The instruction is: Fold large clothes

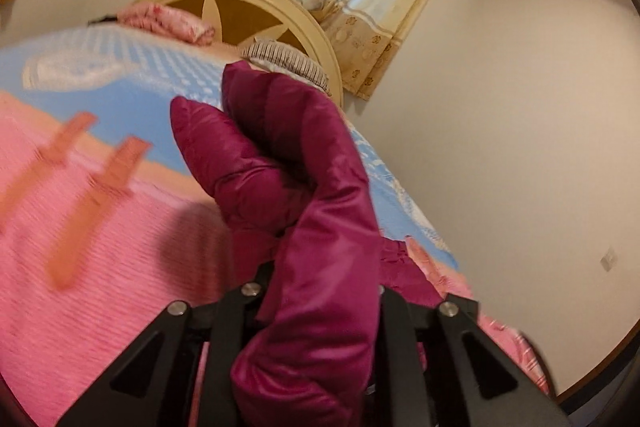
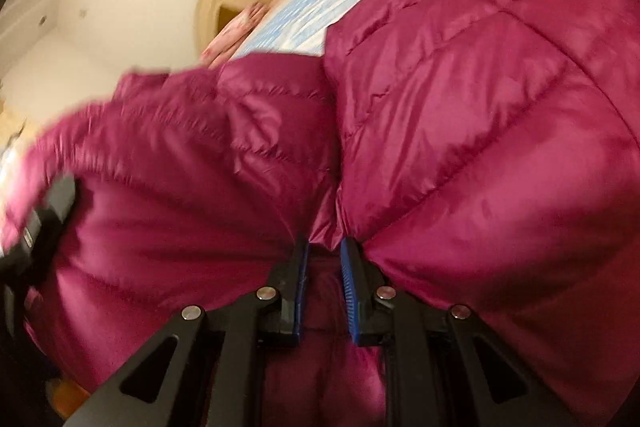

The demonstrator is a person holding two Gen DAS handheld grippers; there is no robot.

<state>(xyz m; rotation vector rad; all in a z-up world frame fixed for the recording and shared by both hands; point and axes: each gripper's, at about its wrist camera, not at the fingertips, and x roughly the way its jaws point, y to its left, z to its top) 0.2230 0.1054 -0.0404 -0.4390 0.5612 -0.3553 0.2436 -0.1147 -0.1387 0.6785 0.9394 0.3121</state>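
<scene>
because a puffy garment slides and springs back, both tongs pinch the shiny magenta quilted down jacket (image 2: 460, 115): the left tongs (image 1: 320, 307) are buried in a gathered fold, clamped on it, and the right tongs (image 2: 324, 247) nip a seam narrowly. the jacket hangs lifted over the pink-and-blue bed (image 1: 100, 227), likely so one part can fold across.

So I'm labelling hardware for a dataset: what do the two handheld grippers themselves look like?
Both are matte black linkages with triangular cut-outs and round silver pivot pins. The right gripper has ribbed blue pads lining its black fingers. The left gripper's pads are hidden by fabric. No cables, markings or sleeves show.
</scene>
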